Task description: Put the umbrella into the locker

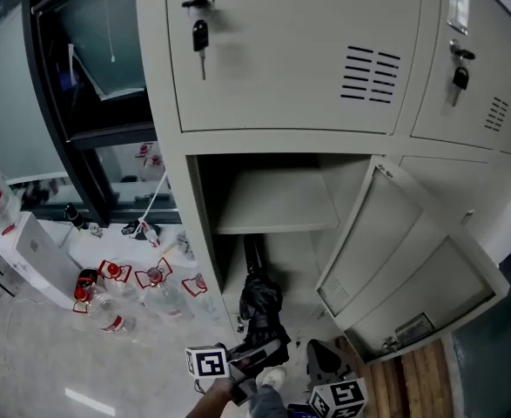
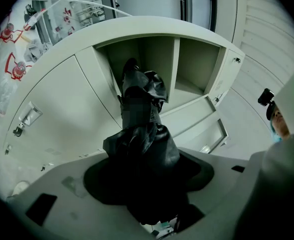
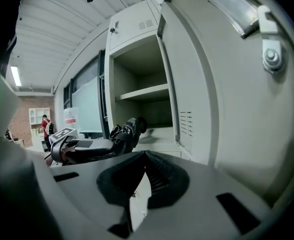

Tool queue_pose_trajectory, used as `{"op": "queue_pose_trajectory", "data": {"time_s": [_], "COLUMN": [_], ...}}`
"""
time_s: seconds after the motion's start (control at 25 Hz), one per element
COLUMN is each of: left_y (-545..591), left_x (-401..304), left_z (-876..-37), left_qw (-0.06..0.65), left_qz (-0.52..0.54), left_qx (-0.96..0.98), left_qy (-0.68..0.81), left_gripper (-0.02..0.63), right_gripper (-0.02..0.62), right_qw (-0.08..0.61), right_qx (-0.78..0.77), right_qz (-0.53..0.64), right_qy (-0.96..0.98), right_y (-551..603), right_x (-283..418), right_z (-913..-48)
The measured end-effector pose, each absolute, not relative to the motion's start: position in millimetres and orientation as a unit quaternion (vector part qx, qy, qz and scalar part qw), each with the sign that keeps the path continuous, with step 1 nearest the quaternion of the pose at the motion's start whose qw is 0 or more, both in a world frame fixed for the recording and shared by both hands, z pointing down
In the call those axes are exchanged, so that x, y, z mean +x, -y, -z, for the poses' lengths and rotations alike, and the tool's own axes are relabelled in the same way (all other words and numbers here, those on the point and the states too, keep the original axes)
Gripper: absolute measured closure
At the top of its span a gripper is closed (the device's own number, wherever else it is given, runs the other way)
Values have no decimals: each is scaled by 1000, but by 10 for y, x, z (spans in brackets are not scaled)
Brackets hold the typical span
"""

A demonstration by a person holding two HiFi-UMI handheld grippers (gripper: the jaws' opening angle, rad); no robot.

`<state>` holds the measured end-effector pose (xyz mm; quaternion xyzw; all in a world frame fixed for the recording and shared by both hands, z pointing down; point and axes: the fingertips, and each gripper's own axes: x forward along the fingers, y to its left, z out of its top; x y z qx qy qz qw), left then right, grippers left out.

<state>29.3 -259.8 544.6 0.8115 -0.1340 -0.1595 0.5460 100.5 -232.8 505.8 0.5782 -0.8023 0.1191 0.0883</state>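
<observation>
The grey locker (image 1: pixel 272 142) has its lower compartment open, with the door (image 1: pixel 394 259) swung out to the right. A black folded umbrella (image 1: pixel 259 299) reaches from my left gripper (image 1: pixel 259 353) into the space under the inner shelf (image 1: pixel 277 203). Its far end is inside the opening. In the left gripper view the umbrella (image 2: pixel 139 109) fills the jaws of the left gripper (image 2: pixel 145 184), which is shut on it. My right gripper (image 1: pixel 323 355) hangs just to the right, near the door. In its own view the right gripper (image 3: pixel 145 156) has its pads touching, with nothing between them.
Several water bottles (image 1: pixel 107 312) and a white box (image 1: pixel 37 264) lie on the floor to the left of the locker. A key (image 1: pixel 200 33) hangs in the upper door. A wooden strip (image 1: pixel 420 381) lies under the open door. A distant person (image 3: pixel 46 126) stands far left.
</observation>
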Motion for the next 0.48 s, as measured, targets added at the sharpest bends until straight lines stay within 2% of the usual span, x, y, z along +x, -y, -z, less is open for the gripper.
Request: {"op": "queue_pose_trajectory", "data": {"time_s": [0.16,0.48], "left_y": [2757,3009], "left_x": [310,320], "left_z": [-5419,-5440], "left_qw": [535,560], "left_qz": [155,181], "left_qx": [819,796], "left_qy": [139,140], "left_gripper": [344,342], "right_gripper": [595,595], "right_qw": [90,94], "right_qx": [574,560], "right_qz": [-122,-126], "right_qy": [805,813], "right_y": [2447,2677], "right_x": [1017,980], "right_z": [-5067,-5108]}}
